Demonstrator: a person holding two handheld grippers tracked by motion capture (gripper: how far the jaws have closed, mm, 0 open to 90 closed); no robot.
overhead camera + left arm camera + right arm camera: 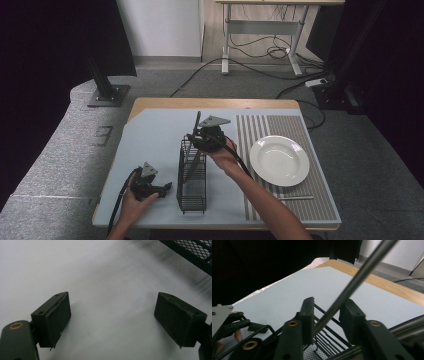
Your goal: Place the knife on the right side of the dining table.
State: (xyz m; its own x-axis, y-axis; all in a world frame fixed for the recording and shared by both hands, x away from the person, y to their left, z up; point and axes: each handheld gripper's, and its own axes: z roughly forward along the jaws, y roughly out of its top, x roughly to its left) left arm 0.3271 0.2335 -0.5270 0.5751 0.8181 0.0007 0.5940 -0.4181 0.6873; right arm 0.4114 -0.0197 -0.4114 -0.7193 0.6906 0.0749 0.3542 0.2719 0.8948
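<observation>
A black wire rack (192,192) stands upright on the pale blue mat (150,145). A long utensil (197,122) with a metal handle leans in the rack, its dark lower end inside the wires. My right gripper (196,138) hovers at the rack's top edge. In the right gripper view the handle (352,282) crosses between the jaws of this gripper (327,305), which stand a little wider than it, so the gripper is open. Down at the mat's front left, my left gripper (167,187) rests low. Its jaws (112,315) are wide apart with nothing between them.
A white plate (279,160) sits on a striped placemat (320,202) to the right, with a thin stick (296,197) lying in front of it. The rack's mesh corner (197,253) shows just beyond my left gripper. The wooden table edge (215,103) runs along the back.
</observation>
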